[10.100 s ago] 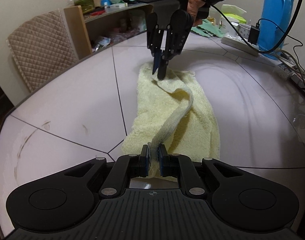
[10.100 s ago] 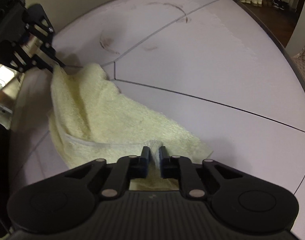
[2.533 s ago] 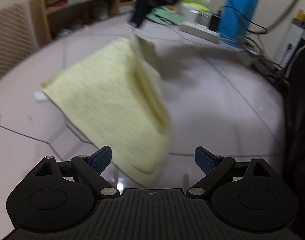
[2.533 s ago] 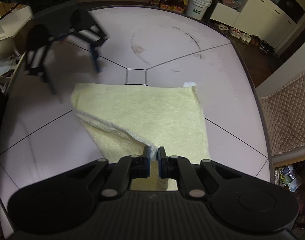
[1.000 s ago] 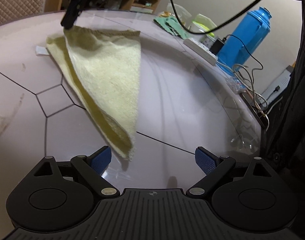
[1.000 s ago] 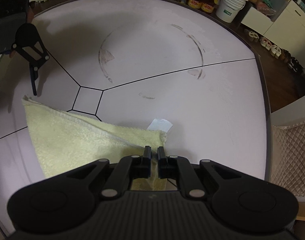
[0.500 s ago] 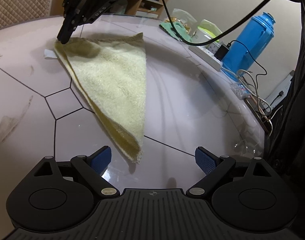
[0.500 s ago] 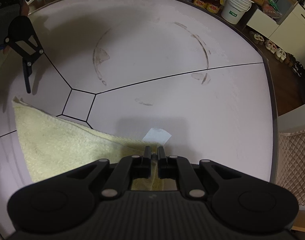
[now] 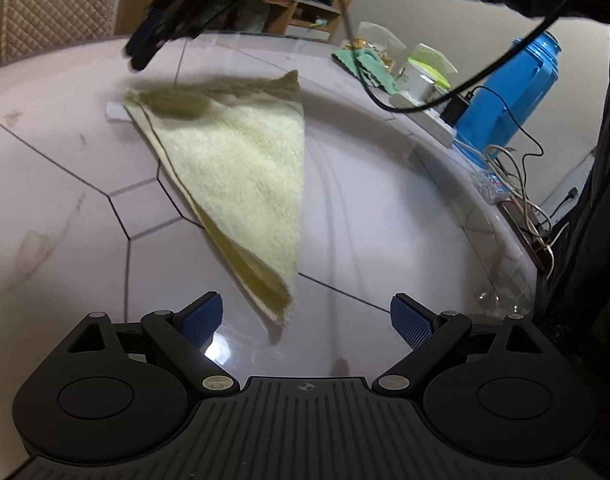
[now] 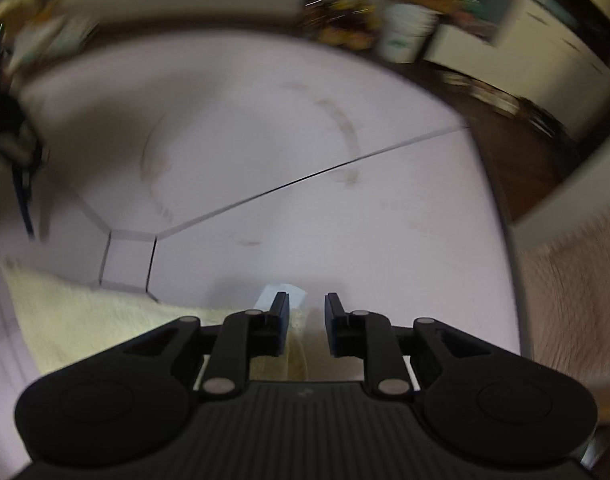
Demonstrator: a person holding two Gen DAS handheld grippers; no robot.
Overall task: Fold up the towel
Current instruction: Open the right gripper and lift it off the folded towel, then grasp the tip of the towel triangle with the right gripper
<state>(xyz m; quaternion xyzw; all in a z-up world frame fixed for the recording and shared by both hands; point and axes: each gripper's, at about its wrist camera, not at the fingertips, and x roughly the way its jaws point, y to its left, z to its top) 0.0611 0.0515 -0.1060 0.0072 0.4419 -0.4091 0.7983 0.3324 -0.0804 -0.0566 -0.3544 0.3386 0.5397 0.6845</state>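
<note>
- Blue-padded jaws of the left gripper [image 9: 305,318] stand wide apart with nothing between them, hanging over bare tabletop [image 9: 385,216] at the near edge.
- Just ahead of them lies the pale yellow towel [image 9: 241,172], flat on the tabletop in doubled layers; two plies show along its left edge. Its nearest corner points at the gap, a little left of the midline.
- From that corner the towel's long axis runs away toward the far left of the tabletop, widening to a far edge that ends in two corners.
- Over the far left corner hovers the right gripper [image 10: 307,312], blurred in the left view. Its own camera shows the jaws parted a moderate way with only a towel edge and a small white tag [image 10: 281,294] beneath them, so I judge it has no hold.
- Each gripper is therefore nearest one end of the long axis: left at the near corner, right at the far one.
- Whether another fold is due or this is the finished shape, the pictures do not settle.
</note>
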